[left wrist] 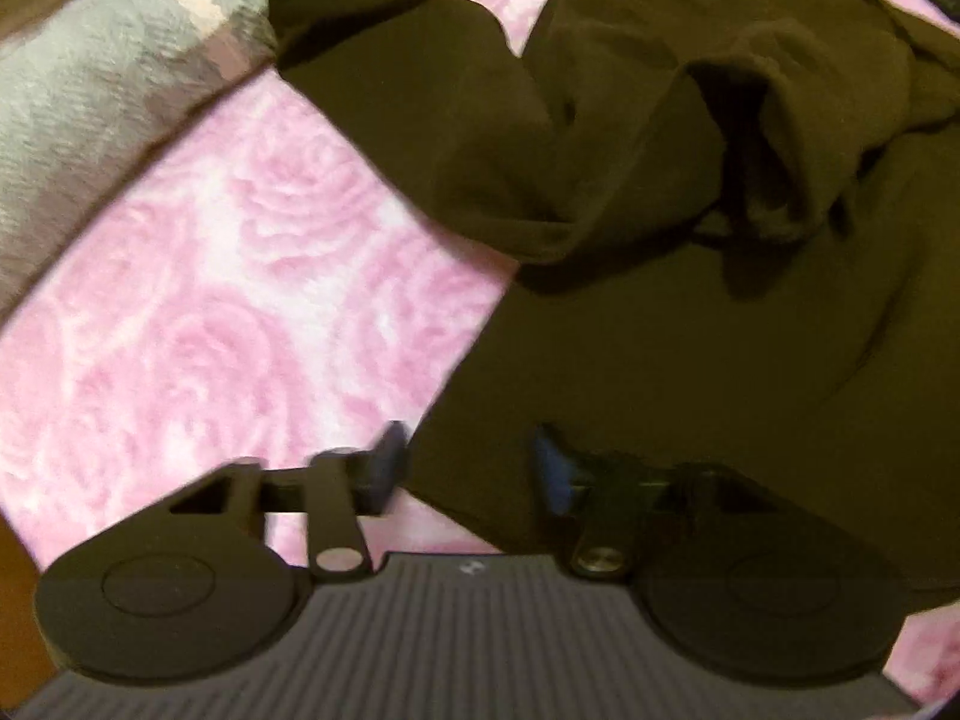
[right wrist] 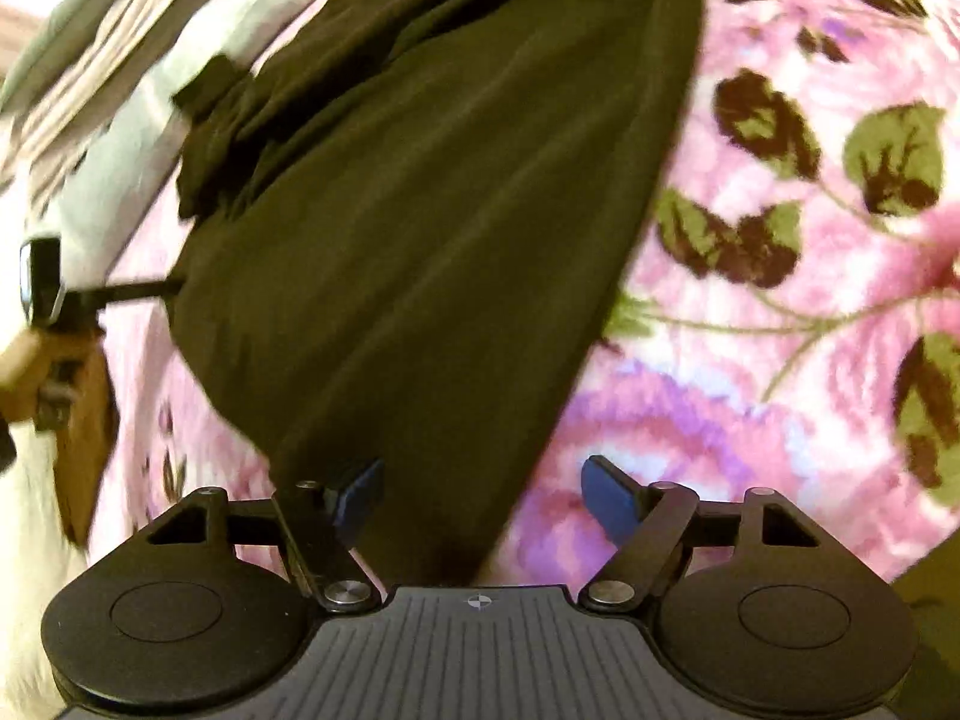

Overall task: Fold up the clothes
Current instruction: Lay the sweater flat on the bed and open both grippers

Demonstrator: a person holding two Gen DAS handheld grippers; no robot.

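Note:
A dark olive-brown garment [left wrist: 690, 330] lies rumpled on a pink rose-patterned bedspread [left wrist: 210, 300], with a sleeve [left wrist: 372, 60] reaching to the upper left. My left gripper [left wrist: 471, 471] points down over the garment's lower left edge. Its blue-padded fingers stand apart, one over the bedspread and one over the cloth, and grip nothing. In the right wrist view the same garment [right wrist: 420, 240] runs as a long strip up the middle. My right gripper [right wrist: 483, 495] is open wide astride its lower right edge. Its left pad is over cloth and its right pad over the bedspread [right wrist: 780, 330].
A grey plaid blanket [left wrist: 90, 90] lies along the upper left of the left wrist view. Pale bedding [right wrist: 120, 90] is bunched at the upper left of the right wrist view. At that view's left edge a hand [right wrist: 18, 360] holds a black tool body [right wrist: 42, 279] by the garment's side.

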